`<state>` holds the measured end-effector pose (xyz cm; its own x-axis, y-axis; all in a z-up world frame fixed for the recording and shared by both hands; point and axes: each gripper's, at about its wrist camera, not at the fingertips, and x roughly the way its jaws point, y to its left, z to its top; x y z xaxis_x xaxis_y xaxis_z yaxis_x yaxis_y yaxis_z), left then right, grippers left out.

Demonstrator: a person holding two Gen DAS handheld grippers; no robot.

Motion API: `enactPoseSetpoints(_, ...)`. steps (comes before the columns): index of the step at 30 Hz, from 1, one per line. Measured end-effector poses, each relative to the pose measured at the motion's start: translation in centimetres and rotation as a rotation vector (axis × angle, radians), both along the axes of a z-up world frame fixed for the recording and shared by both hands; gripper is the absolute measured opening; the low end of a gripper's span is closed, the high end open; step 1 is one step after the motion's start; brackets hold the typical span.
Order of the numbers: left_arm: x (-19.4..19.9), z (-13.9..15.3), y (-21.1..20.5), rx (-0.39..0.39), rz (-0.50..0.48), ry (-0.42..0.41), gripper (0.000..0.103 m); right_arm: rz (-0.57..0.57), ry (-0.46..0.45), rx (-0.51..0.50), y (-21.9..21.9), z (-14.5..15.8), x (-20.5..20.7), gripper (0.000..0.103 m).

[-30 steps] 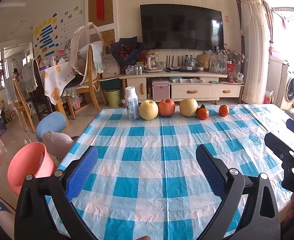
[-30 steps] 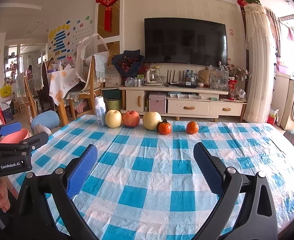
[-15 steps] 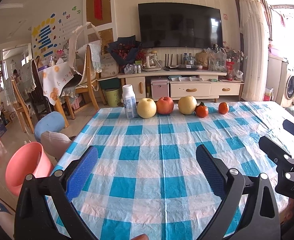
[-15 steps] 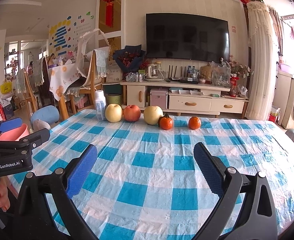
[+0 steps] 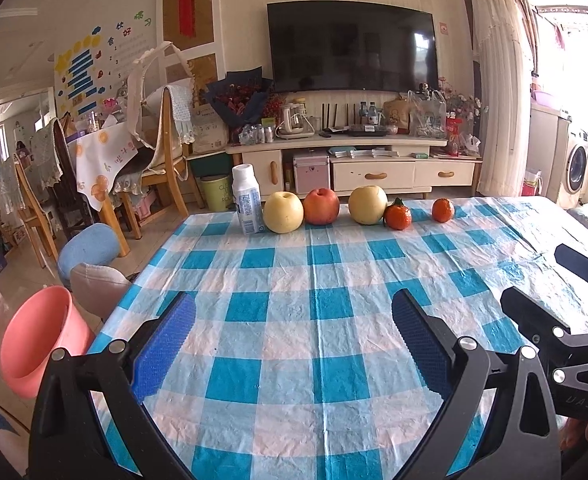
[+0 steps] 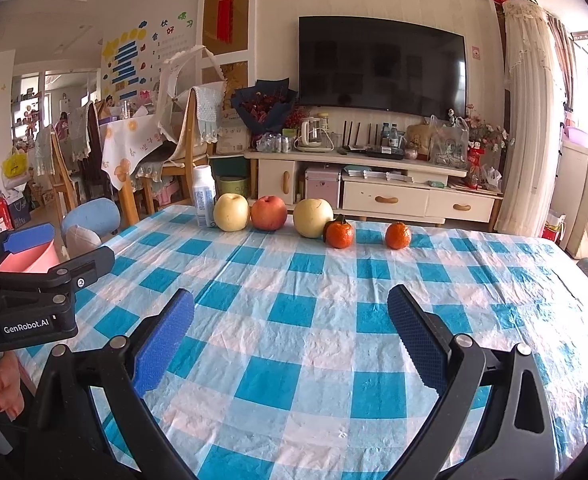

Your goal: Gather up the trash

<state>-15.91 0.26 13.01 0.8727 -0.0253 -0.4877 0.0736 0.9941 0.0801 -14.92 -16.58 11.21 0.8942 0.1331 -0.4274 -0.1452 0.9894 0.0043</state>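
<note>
A white plastic bottle (image 5: 247,199) stands upright at the far left edge of the checked table (image 5: 325,320), also in the right wrist view (image 6: 204,196). A pink bin (image 5: 38,340) stands on the floor left of the table; its rim shows in the right wrist view (image 6: 26,258). My left gripper (image 5: 292,340) is open and empty above the near part of the table. My right gripper (image 6: 290,340) is open and empty, to its right. Each gripper shows in the other's view: right (image 5: 565,312), left (image 6: 34,264).
A row of fruit sits right of the bottle: yellow apple (image 5: 283,212), red apple (image 5: 321,206), another yellow apple (image 5: 367,205), two oranges (image 5: 397,216) (image 5: 442,210). Stools (image 5: 88,248) and chairs stand left of the table. A TV cabinet (image 5: 353,160) is behind.
Both grippers have moved forward a little over the table and tilted slightly up, so the bottle and fruit sit lower in view. Jaws stay open.
</note>
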Motion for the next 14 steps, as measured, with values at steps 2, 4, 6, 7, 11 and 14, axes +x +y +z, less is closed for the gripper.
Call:
enactPoseSetpoints(2,0.7,-0.4,0.0,-0.003,-0.007,0.012,0.097,0.005,0.018,0.004,0.0,-0.5,0.5,0.098)
enactPoseSetpoints(4,1.7,-1.0,0.0,-0.014,-0.016,0.04,0.097,0.009,0.043,0.016,-0.1,-1.1,1.1,0.098)
enactPoseSetpoints(6,3.0,-1.8,0.1,-0.013,-0.01,0.072,0.097,0.014,0.09,0.039,-0.3,-1.8,2.0,0.098)
enactPoseSetpoints(7,3.9,-2.4,0.1,-0.015,-0.007,0.095,0.098,0.018,0.113,0.056,-0.5,-2.1,2.6,0.098)
enactPoseSetpoints(11,7.3,-5.1,0.2,-0.058,-0.003,0.198,0.097,-0.017,0.208,0.067,-1.2,-4.1,5.0,0.098)
enactPoseSetpoints(14,9.9,-7.6,0.0,-0.059,0.008,0.283,0.097,-0.028,0.288,0.096,-1.8,-6.0,7.0,0.098)
